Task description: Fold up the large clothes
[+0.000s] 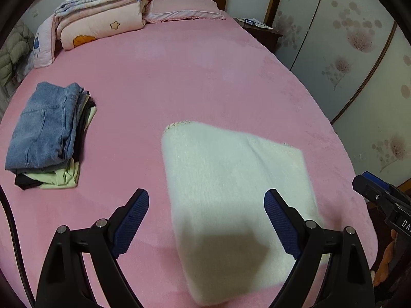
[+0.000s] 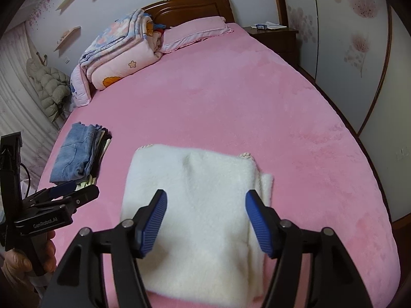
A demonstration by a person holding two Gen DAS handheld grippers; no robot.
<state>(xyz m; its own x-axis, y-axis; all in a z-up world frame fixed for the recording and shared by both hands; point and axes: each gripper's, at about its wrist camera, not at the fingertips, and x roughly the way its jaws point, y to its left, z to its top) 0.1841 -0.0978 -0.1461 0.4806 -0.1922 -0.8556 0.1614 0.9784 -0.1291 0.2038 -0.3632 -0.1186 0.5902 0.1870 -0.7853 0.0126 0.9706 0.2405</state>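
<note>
Two grippers hang over a pink bed [image 2: 231, 107], and both are released, with the blue pads spread wide and nothing between them. The left gripper [image 1: 206, 220] is above the near left part of a white fleece garment [image 1: 231, 192], which lies folded into a rough rectangle on the near side of the bed. The right gripper [image 2: 205, 220] is above the middle of the same garment [image 2: 195, 205]; in the right wrist view a second layer shows along its right edge, and a small knitted trim shows at the far corners. I cannot tell what kind of garment it is. To the left of it, well apart, a pile of folded clothes [image 1: 48, 133] rests on the bed, with blue jeans [image 2: 74, 151] on top and dark and pale green pieces under them. At the head of the bed are a stack of folded quilts [image 2: 120, 51] and a pink pillow [image 1: 182, 9], with a wooden headboard [image 2: 190, 6] behind them. A dark nightstand [image 2: 274, 37] stands beside the bed on the right.
</note>
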